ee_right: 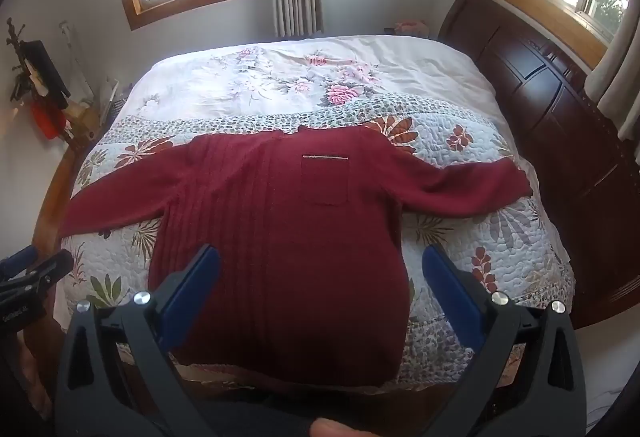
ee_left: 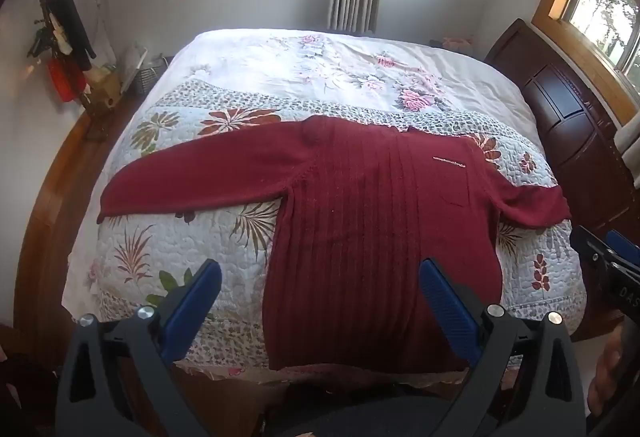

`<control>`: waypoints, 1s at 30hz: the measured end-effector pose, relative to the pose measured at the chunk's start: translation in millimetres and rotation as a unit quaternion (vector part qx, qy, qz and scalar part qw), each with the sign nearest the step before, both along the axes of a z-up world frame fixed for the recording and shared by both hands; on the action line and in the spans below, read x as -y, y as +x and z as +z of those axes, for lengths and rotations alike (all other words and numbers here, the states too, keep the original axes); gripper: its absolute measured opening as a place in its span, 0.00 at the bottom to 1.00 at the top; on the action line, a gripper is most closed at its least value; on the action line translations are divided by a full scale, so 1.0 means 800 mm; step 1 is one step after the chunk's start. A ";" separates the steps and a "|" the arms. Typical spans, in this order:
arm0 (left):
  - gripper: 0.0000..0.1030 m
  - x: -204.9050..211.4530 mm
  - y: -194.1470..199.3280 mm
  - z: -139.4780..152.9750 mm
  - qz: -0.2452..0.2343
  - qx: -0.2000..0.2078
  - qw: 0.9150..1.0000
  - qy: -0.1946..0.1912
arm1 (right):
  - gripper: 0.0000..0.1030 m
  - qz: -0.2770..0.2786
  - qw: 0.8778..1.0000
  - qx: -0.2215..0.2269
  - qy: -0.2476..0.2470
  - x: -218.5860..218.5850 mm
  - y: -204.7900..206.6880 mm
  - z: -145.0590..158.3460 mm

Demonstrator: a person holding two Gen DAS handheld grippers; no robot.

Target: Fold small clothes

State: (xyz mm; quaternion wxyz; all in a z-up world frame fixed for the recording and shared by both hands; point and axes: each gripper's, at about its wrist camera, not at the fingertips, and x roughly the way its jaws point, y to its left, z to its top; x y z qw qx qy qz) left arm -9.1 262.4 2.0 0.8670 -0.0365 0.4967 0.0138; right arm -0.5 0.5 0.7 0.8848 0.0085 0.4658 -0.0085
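Blue-padded left tongs (ee_left: 320, 301) and right tongs (ee_right: 320, 297) hover agape, empty, over the hem of a dark-red ribbed knit sweater (ee_right: 280, 237) spread flat, sleeves out, on the floral quilted bed (ee_right: 500, 237); folding seems unstarted, next likely gripping a sleeve.

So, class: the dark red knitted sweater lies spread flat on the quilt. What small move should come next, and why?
Probably lower the left gripper onto the dark red knitted sweater's left sleeve. Both sleeves lie outstretched, nothing is folded, and both the left and right gripper are open and empty.
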 end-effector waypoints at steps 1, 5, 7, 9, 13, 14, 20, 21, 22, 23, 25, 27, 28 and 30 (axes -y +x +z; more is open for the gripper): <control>0.96 0.000 0.001 0.001 0.002 0.001 1.000 -0.001 | 0.98 0.000 1.000 0.000 0.000 0.000 0.000 0.000; 0.96 0.000 0.003 0.002 0.002 -0.003 1.000 -0.002 | 0.98 0.000 1.000 0.000 0.000 -0.001 -0.002 0.000; 0.96 -0.001 0.003 0.004 0.002 -0.004 1.000 -0.002 | 0.98 0.000 1.000 0.001 -0.001 -0.002 -0.004 0.000; 0.96 -0.002 0.000 -0.007 0.002 -0.006 1.000 -0.001 | 0.98 -0.003 1.000 -0.001 0.003 0.003 -0.004 -0.007; 0.96 0.001 0.009 -0.007 -0.001 -0.019 1.000 0.001 | 0.98 -0.004 1.000 -0.007 0.002 0.002 0.002 -0.002; 0.96 0.000 0.008 -0.008 -0.001 -0.020 1.000 0.001 | 0.98 -0.004 1.000 -0.008 0.003 0.002 0.003 -0.002; 0.96 0.000 0.007 -0.010 0.001 -0.024 1.000 0.002 | 0.98 -0.005 1.000 -0.012 0.004 0.005 0.004 -0.003; 0.96 0.000 0.006 -0.009 0.002 -0.024 1.000 0.003 | 0.98 -0.005 1.000 -0.012 0.004 0.005 0.004 -0.004; 0.96 -0.001 0.006 -0.009 0.004 -0.023 1.000 0.003 | 0.98 -0.005 1.000 -0.013 0.005 0.005 0.005 -0.004; 0.96 -0.002 0.005 -0.009 0.005 -0.023 1.000 0.003 | 0.98 -0.003 1.000 -0.013 0.005 0.003 0.004 -0.005; 0.96 -0.005 0.003 -0.007 0.009 -0.021 1.000 0.003 | 0.98 0.001 1.000 -0.014 0.004 0.000 0.006 -0.005; 0.96 -0.006 0.003 -0.006 0.013 -0.020 1.000 0.003 | 0.98 0.005 1.000 -0.014 0.003 -0.003 0.005 -0.006; 0.96 -0.007 0.002 -0.005 0.016 -0.019 1.000 0.002 | 0.98 0.007 1.000 -0.014 0.004 -0.005 0.005 -0.006; 0.96 -0.010 0.000 -0.005 0.019 -0.018 1.000 0.002 | 0.98 0.011 1.000 -0.013 0.004 -0.007 0.006 -0.006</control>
